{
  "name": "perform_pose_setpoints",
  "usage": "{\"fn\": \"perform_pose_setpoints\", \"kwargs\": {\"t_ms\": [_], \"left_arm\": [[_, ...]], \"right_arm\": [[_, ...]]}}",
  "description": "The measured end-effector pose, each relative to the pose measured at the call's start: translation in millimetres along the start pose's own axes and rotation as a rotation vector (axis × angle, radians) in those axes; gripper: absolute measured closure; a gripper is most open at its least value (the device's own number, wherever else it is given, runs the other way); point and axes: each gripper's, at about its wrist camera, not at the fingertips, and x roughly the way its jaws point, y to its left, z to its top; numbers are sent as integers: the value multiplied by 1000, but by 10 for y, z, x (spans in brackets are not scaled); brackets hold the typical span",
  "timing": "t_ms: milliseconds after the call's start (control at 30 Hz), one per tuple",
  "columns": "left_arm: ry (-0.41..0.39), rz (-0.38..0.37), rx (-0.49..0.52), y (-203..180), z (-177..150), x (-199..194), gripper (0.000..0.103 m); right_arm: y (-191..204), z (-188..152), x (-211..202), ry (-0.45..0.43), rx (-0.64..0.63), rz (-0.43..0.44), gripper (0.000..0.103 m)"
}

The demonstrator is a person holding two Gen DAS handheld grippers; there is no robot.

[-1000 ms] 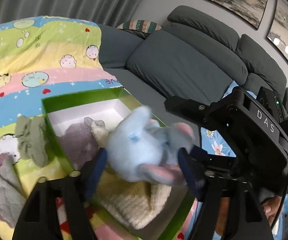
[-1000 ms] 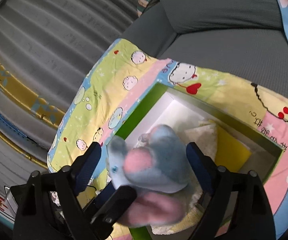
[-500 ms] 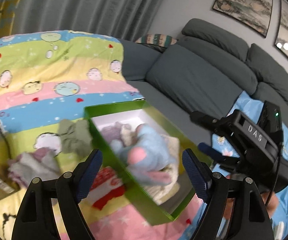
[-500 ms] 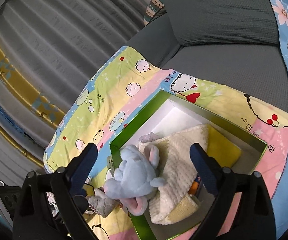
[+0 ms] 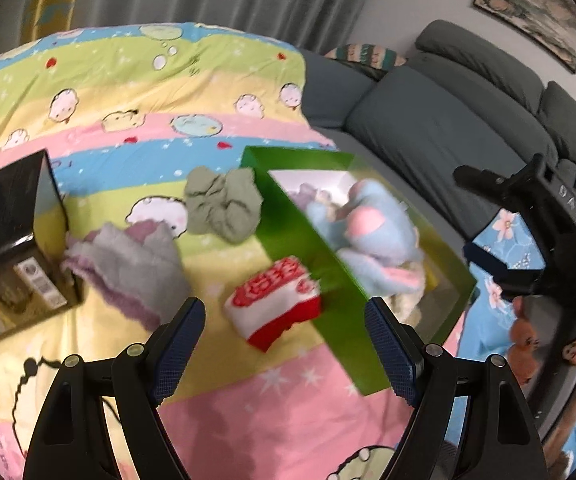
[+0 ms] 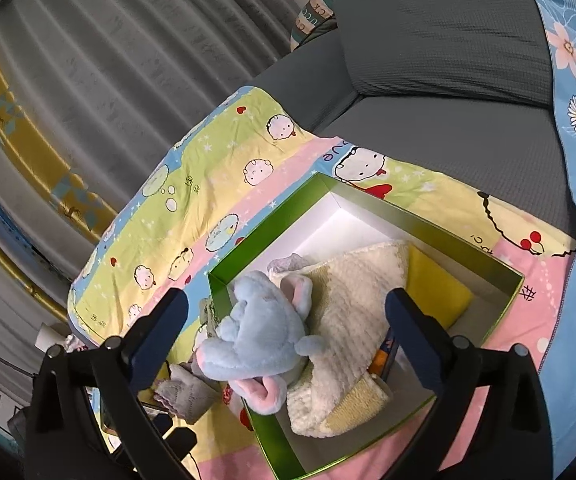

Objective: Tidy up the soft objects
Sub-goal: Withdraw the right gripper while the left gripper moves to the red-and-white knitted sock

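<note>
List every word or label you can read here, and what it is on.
"ove": on the blanket, by a cartoon face.
Too blurred to read: lettering on the right gripper body, labels on the black box, red print on the sock, letters on the striped pillow.

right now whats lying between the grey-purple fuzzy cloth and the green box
In the left wrist view, a red and white folded sock lies between the grey-purple fuzzy cloth and the green box, touching the box's outer wall.
</note>
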Motion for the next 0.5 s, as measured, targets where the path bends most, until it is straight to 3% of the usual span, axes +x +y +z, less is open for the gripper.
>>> {"fn": "perform_pose_setpoints", "kwargs": {"t_ms": [500], "left_arm": [[51, -8, -40, 38, -107, 170, 21]], "right_arm": [[106, -54, 0, -6, -66, -59, 4]]}}
